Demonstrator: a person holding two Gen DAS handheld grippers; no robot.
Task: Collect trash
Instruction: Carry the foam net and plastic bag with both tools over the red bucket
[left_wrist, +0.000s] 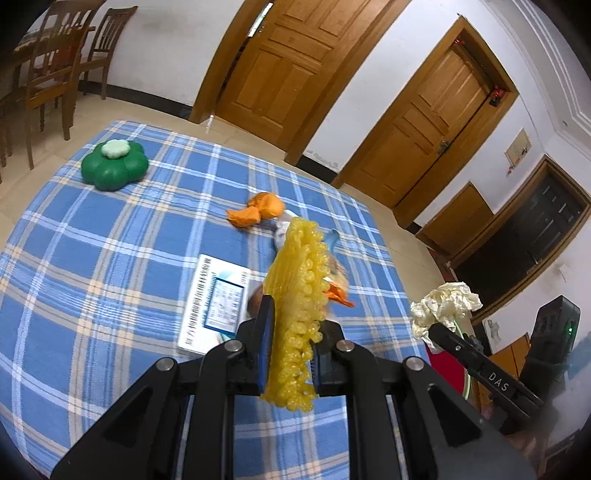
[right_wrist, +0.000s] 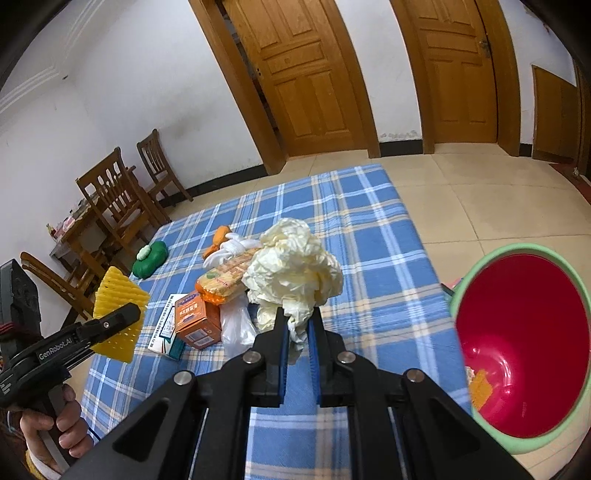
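Note:
My left gripper is shut on a yellow foam net sleeve, held above the checked tablecloth; the right wrist view shows that sleeve at the left in the left gripper. My right gripper is shut on a crumpled cream paper wad, lifted over the table. The same wad appears at the right of the left wrist view. A red bin with a green rim stands at the table's right side. Orange wrappers, an orange box and a white-blue box lie on the cloth.
A green flower-shaped container sits at the far left of the blue checked table. A clear plastic bag and a snack packet lie among the trash. Wooden chairs and doors stand beyond.

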